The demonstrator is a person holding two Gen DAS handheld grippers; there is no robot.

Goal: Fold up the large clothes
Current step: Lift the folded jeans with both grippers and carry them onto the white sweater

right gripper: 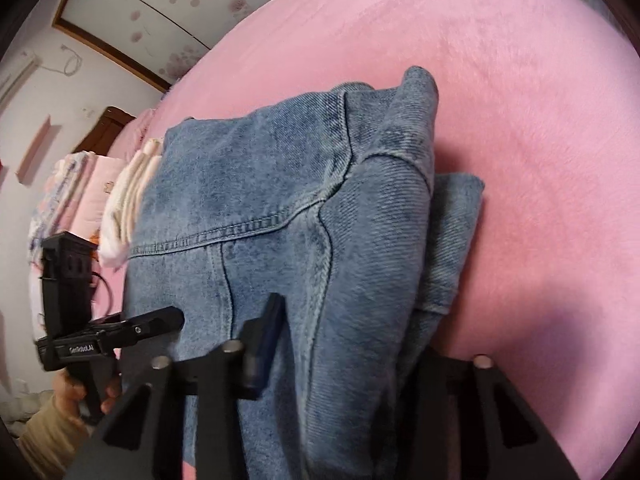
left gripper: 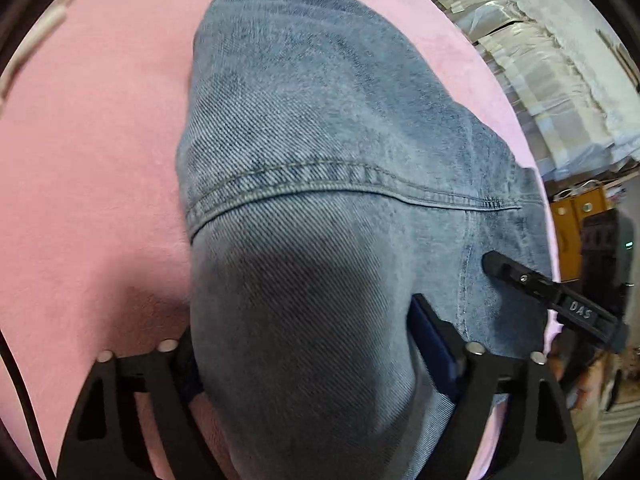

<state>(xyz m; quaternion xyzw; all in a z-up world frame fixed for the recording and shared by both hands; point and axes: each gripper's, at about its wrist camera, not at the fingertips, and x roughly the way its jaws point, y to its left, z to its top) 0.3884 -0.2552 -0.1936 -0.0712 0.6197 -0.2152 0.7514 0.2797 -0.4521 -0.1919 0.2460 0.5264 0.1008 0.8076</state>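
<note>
Left claw (left gripper: 304, 356) straddled a thick fold of the denim garment (left gripper: 320, 128), its fingers pressed against the cloth on both sides. Right claw (right gripper: 344, 344) had narrowed onto another bunch of the same garment; whether its far finger bit could not be told. The garment lay on the pink blanket (right gripper: 520, 80), part-folded, a loose flap protruding beside it. Risk: so bulky a bunch may slip from either claw, letting the fold spring open or skew.
</note>
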